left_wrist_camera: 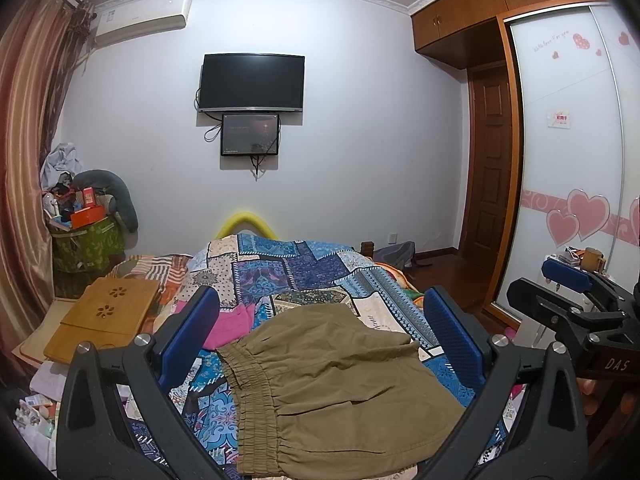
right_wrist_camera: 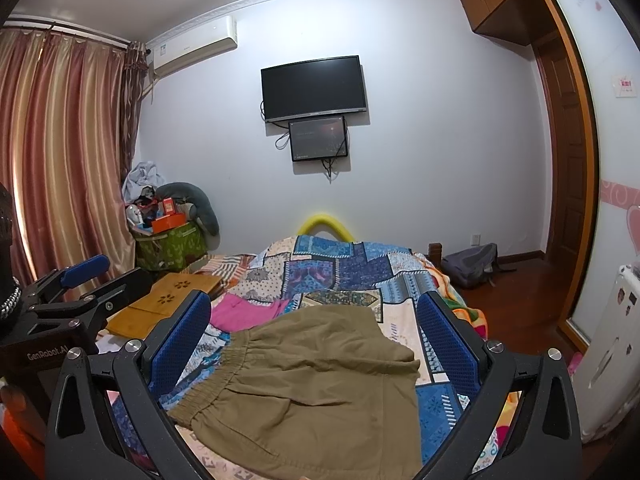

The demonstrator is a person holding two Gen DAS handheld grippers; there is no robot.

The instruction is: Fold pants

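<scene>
On the bed point(left_wrist_camera: 304, 264), over a blue patchwork quilt point(right_wrist_camera: 344, 268), a pair of khaki pants point(left_wrist_camera: 332, 380) lies spread near the viewer's end, with a pink garment point(left_wrist_camera: 230, 326) just beside its far left corner. The pants appear already doubled, leg over leg. The elastic waistband point(left_wrist_camera: 250, 384) forms the left edge and the hems appear to point right, so the garment points to the right. Its long axis cannot be told with certainty under the lens distortion.

Judgement: the fold is part done, or the approach to the next fold is in hand; neither tool touches cloth. The next move calls for a pinch on an edge and a carry across to the opposite edge.

The left gripper point(left_wrist_camera: 320, 332) hangs above the pants, jaws wide apart, empty. The right gripper point(right_wrist_camera: 314, 332) likewise, jaws spread, holding nothing.
</scene>
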